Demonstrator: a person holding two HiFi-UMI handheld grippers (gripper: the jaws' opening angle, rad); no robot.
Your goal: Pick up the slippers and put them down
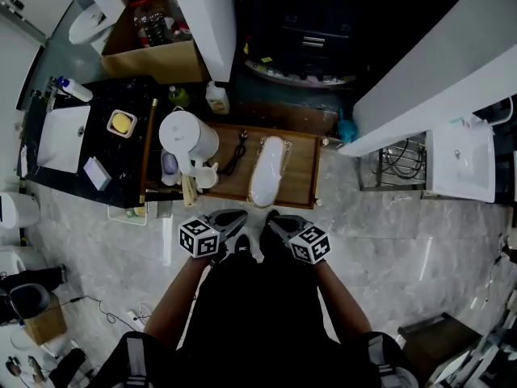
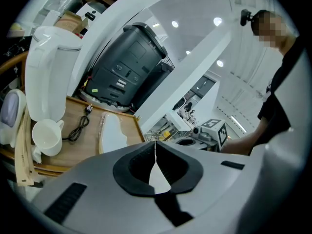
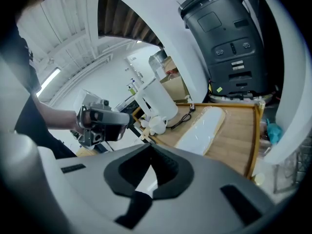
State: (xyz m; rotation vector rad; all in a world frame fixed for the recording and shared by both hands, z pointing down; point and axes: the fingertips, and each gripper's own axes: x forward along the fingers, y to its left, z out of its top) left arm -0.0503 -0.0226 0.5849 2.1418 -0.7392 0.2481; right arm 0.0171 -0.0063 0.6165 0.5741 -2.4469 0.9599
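A pair of white slippers (image 1: 269, 170) in clear wrap lies lengthwise on a wooden tray (image 1: 303, 176), just ahead of both grippers. The same slippers (image 2: 113, 130) show in the left gripper view and, as a pale packet, the slippers (image 3: 202, 126) in the right gripper view. My left gripper (image 1: 239, 216) and right gripper (image 1: 271, 217) hover side by side at the tray's near edge, tips pointing toward the slippers. The left gripper (image 2: 156, 147) has its jaws shut with nothing between them. So does the right gripper (image 3: 150, 149).
A white kettle (image 1: 187, 136), a white cup (image 1: 206, 176) and a black cable (image 1: 237, 156) share the tray's left half. A black appliance (image 2: 129, 65) stands behind it. White beams cross overhead, a black counter (image 1: 81, 111) lies left, and a wire rack (image 1: 402, 162) right.
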